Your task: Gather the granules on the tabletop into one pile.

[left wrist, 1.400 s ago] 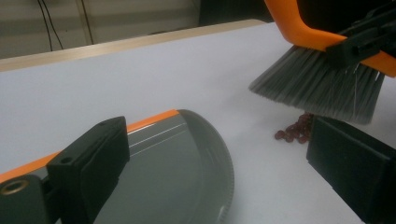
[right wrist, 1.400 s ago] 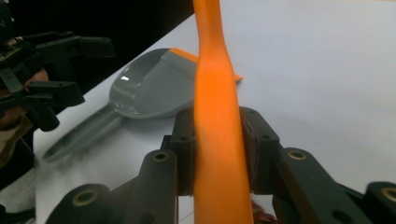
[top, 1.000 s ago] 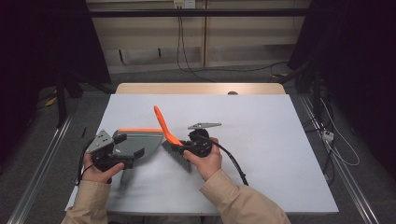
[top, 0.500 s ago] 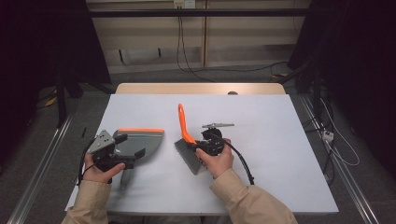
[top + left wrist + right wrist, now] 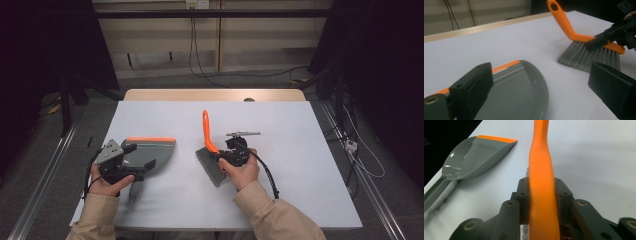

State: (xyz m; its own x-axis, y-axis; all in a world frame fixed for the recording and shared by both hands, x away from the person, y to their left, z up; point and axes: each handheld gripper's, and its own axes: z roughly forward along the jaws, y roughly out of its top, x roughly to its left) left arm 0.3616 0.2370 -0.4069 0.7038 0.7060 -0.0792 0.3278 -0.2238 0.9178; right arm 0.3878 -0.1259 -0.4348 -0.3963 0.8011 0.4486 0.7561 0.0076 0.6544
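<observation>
The right tool point(image 5: 226, 154) is clamped on the brush point(image 5: 210, 150), with the dustpan point(image 5: 150, 154) lying at nine o'clock from it.

The right tool's jaws are closed partway onto the orange handle, which runs between them in the right gripper view; the handle's long axis is aimed toward twelve o'clock, while the grey bristles point(image 5: 589, 56) rest on the desk point(image 5: 300, 150) at about six o'clock of the grip. The left tool point(image 5: 131, 167) stands open, its jaws wide apart on either side of the dustpan's grey body with nothing pressed between them. The pan's orange lip faces twelve o'clock, and bare desk separates it from the bristles. The left hand point(image 5: 107, 182) is the nearer one to the pan.
</observation>
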